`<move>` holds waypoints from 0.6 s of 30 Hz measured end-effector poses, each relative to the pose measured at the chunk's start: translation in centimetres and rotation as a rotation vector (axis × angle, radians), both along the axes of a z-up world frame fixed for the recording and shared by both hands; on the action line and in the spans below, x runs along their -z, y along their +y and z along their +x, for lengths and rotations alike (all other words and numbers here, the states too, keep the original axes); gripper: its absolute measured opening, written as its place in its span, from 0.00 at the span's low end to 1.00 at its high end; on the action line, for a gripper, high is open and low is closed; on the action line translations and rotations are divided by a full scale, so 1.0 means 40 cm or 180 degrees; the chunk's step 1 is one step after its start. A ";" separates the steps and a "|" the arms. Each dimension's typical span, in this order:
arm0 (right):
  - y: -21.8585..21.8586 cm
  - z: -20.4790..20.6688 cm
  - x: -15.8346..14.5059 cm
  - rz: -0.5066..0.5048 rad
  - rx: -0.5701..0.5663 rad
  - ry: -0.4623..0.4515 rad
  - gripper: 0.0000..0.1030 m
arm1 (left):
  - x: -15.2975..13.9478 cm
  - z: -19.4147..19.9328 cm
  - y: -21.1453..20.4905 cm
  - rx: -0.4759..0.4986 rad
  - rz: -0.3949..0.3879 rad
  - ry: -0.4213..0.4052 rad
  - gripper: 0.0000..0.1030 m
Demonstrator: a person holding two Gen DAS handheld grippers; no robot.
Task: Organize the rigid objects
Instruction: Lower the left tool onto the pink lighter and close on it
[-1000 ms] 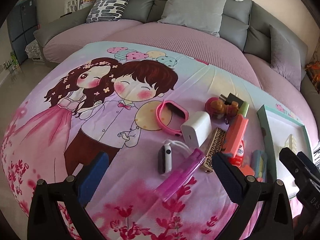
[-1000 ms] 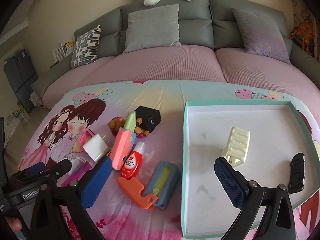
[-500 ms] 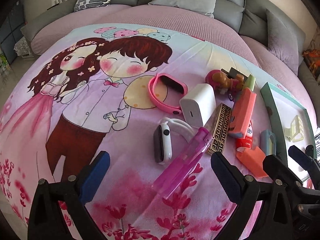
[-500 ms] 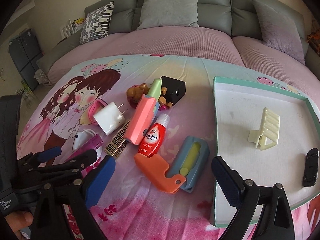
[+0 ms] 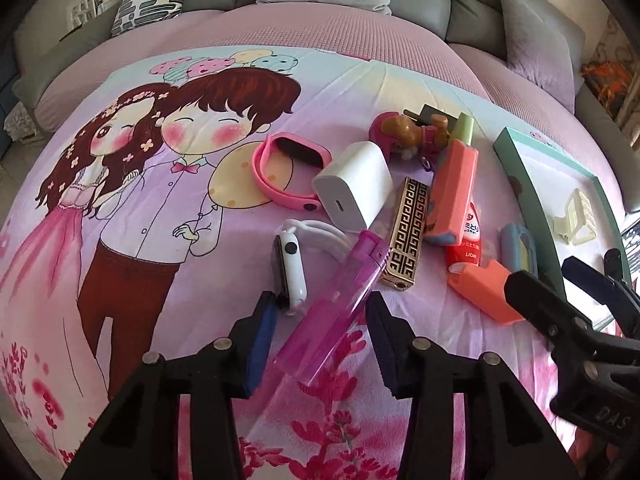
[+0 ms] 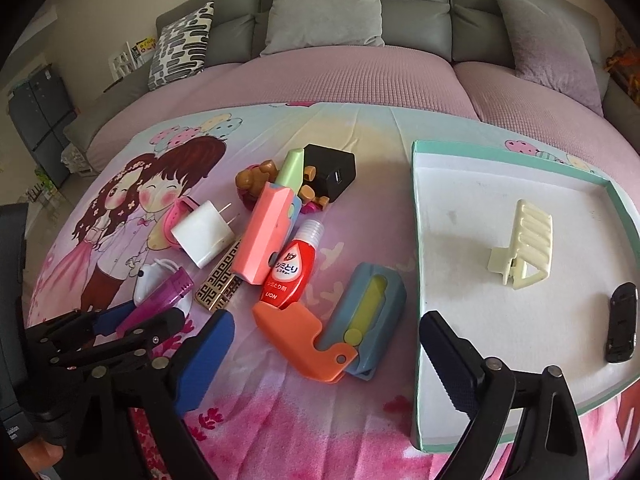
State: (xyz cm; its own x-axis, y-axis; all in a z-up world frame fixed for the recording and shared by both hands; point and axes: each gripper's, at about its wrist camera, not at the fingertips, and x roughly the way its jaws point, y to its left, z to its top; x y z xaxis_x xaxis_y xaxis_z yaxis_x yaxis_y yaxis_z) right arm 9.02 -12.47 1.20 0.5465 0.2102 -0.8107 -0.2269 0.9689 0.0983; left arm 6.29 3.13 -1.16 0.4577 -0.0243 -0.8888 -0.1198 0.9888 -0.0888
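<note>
A see-through purple lighter [image 5: 332,312] lies on the cartoon cloth between the fingers of my left gripper [image 5: 320,314]. The jaws are closing, and a small gap still shows at the left pad. A white smartwatch [image 5: 292,268] lies just beyond the left fingertip. My right gripper [image 6: 327,326] hovers wide over an orange folding piece [image 6: 296,332] and a blue case [image 6: 368,312]. Its jaws are closing slowly, well clear of both. The mint-rimmed white tray [image 6: 416,240] holds a cream hair claw [image 6: 524,248] and a small black piece [image 6: 622,328].
A white charger [image 5: 352,188], a pink band [image 5: 288,172], a gold patterned lighter [image 5: 408,232], a coral toy [image 5: 452,184], a red bottle [image 6: 288,276], a black plug [image 6: 332,172] and a brown figure [image 6: 256,176] crowd the middle. A sofa with cushions lies behind.
Both grippers sank closer to the cloth. The left jaws narrowed sharply around the purple lighter. The right gripper shifted left, off the tray and over the orange and blue pieces, and narrowed a little.
</note>
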 end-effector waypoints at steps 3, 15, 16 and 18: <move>-0.004 -0.001 -0.001 -0.0027 0.0029 -0.0002 0.84 | -0.006 -0.005 -0.005 0.0027 0.0042 -0.0004 0.46; 0.005 -0.006 -0.005 0.0020 -0.0026 0.0008 0.80 | -0.017 -0.015 -0.001 0.0113 0.0169 -0.0021 0.46; 0.004 -0.005 -0.004 0.0019 -0.0023 0.0013 0.79 | -0.019 -0.015 0.000 0.0110 0.0169 -0.0037 0.46; 0.003 -0.004 -0.001 0.0015 -0.0021 0.0027 0.79 | -0.021 -0.016 0.003 0.0097 0.0167 -0.0045 0.46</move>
State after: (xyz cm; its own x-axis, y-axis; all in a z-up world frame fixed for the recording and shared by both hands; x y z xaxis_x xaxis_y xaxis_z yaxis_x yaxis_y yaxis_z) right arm 8.86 -12.35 1.23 0.5383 0.2175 -0.8142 -0.2323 0.9670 0.1047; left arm 5.66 3.23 -0.33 0.4699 0.0079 -0.8827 -0.0886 0.9953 -0.0383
